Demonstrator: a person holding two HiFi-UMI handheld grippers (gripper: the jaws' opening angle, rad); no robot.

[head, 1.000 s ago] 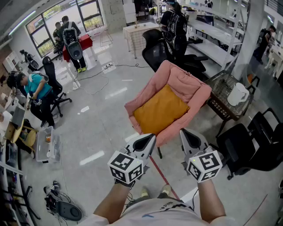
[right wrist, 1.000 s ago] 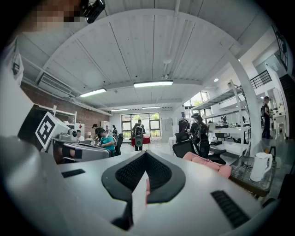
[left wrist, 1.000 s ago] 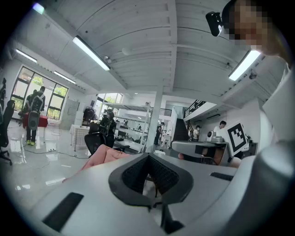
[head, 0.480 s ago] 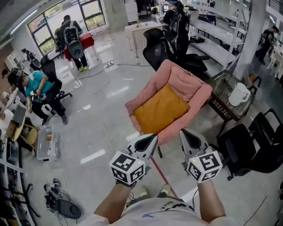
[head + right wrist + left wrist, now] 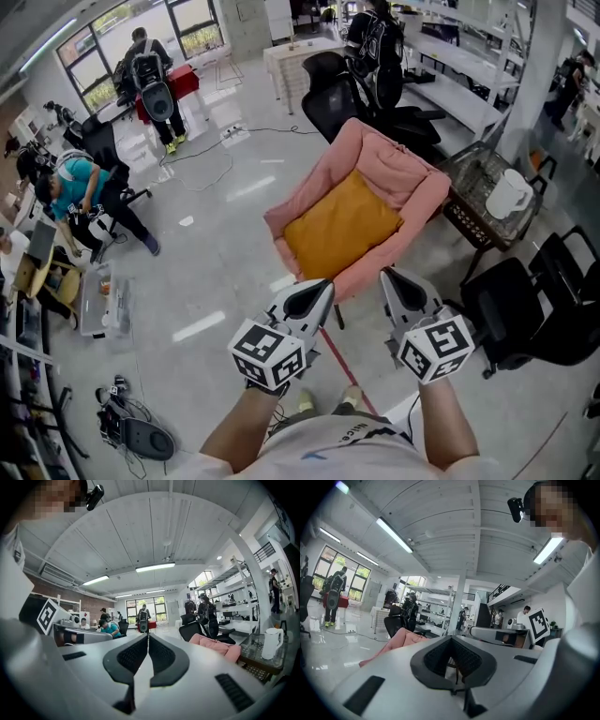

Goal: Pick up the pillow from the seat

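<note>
**both tongs closed and empty, pillow waiting on the armchair ahead**

the left gripper [image 5: 322,289] and the right gripper [image 5: 387,277] are held side by side low in the head view. each has its jaws pressed together with nothing between them. the orange pillow [image 5: 342,230] lies flat on the seat of a pink armchair [image 5: 417,192], between its padded sides. it sits beyond both sets of tips and touches neither. the chair's front edge is the part nearest the tongs.

the floor [image 5: 216,244] is glossy pale grey, and a red line [image 5: 339,364] runs across it beneath the grippers toward the chair. to the armchair's right a low side table [image 5: 464,230] carries a white kettle [image 5: 506,197]. black office chairs [image 5: 333,98] stand behind the armchair. at the left a person in a teal top [image 5: 80,183] sits on a rolling chair, and another person [image 5: 150,70] stands near the windows [image 5: 103,33].

each gripper's cube bears black-and-white square markers. the small print on the wearer's clothing [image 5: 352,433] is too small to read.
</note>
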